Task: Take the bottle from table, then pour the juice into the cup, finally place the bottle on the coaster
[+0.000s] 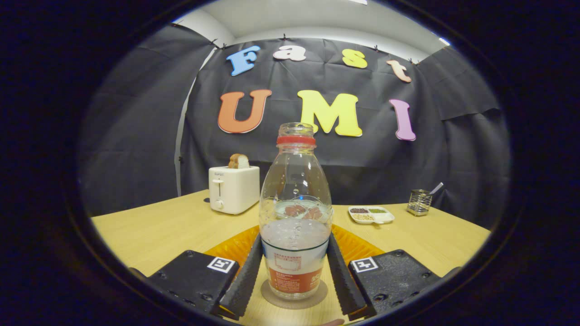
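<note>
Bottle (294, 217) part-full, upright on coaster (293, 296); fingers (294, 276) flank it, contact unclear.

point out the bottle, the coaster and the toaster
bottle (295, 213): gripper view, clear body between the fingers
coaster (272, 294): gripper view, bare rim under the bottle
toaster (234, 189): gripper view, front face, beyond the fingers

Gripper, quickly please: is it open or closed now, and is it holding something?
Gripper: closed on the bottle, one finger pressing each side; the bottle stands upright on the coaster.
</note>
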Demonstrator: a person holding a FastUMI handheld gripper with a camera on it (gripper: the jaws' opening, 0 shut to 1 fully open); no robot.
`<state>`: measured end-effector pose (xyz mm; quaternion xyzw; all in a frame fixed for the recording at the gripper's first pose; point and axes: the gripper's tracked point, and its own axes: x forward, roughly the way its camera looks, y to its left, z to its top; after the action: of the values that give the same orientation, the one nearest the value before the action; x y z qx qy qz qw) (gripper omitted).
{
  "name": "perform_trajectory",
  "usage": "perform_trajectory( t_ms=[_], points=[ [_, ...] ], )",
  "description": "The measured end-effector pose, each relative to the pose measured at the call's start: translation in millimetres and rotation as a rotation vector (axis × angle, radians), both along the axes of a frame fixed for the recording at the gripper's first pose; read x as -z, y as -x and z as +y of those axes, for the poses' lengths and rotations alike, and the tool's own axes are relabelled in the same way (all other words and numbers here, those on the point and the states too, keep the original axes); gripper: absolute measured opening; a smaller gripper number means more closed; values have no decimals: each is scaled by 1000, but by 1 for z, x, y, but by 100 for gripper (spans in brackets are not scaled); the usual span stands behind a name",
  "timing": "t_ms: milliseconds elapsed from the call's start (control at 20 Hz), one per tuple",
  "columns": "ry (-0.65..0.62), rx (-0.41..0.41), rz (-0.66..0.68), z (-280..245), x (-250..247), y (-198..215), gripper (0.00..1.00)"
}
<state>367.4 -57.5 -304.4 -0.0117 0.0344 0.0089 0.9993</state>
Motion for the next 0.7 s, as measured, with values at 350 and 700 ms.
perform_trajectory(
  t_ms=[350,700],
  points=[
    [-44,7,6,3,20,6,100],
    [5,61,21,0,11,34,100]
  ],
)
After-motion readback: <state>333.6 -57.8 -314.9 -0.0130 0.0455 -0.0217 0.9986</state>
